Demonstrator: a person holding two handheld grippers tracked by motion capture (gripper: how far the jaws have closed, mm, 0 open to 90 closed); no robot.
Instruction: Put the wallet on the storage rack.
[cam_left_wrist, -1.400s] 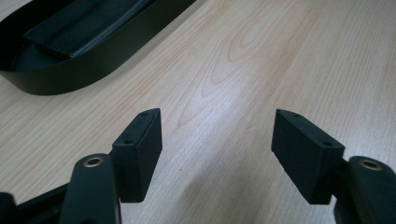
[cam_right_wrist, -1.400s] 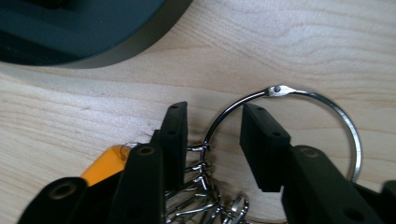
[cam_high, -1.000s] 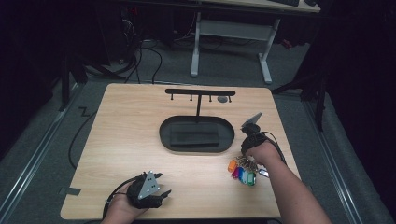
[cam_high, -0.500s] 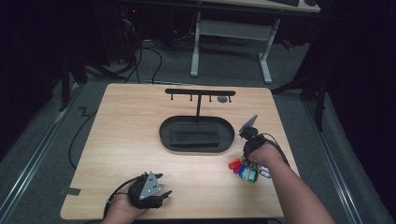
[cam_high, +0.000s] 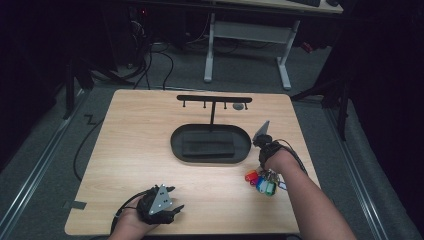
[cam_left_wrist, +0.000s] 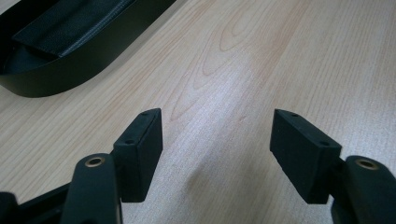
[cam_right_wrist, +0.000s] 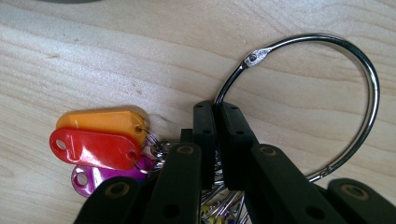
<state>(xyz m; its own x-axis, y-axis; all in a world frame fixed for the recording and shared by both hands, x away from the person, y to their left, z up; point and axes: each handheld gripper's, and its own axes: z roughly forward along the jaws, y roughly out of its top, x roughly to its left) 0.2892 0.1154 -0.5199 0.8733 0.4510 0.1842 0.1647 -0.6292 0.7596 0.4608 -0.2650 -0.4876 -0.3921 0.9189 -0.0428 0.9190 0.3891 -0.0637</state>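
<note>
Just right of the black oval tray (cam_high: 175, 145), the right gripper (cam_right_wrist: 215, 109) has just clamped onto the big silver key ring (cam_right_wrist: 369, 74) with colourful plastic tags (cam_right_wrist: 91, 147); the left gripper (cam_left_wrist: 215, 140), nearer the person than the tray, sits wide open over bare wood.

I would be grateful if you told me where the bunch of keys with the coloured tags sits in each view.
High view: the bunch of keys lies right of centre on the table, beside the right hand.
Left gripper view: not in this picture.
Right gripper view: its tags sit at lower left, its big ring pinched by the right gripper.
Shared landmark: the black tray, also at the left gripper view's top left.
</note>
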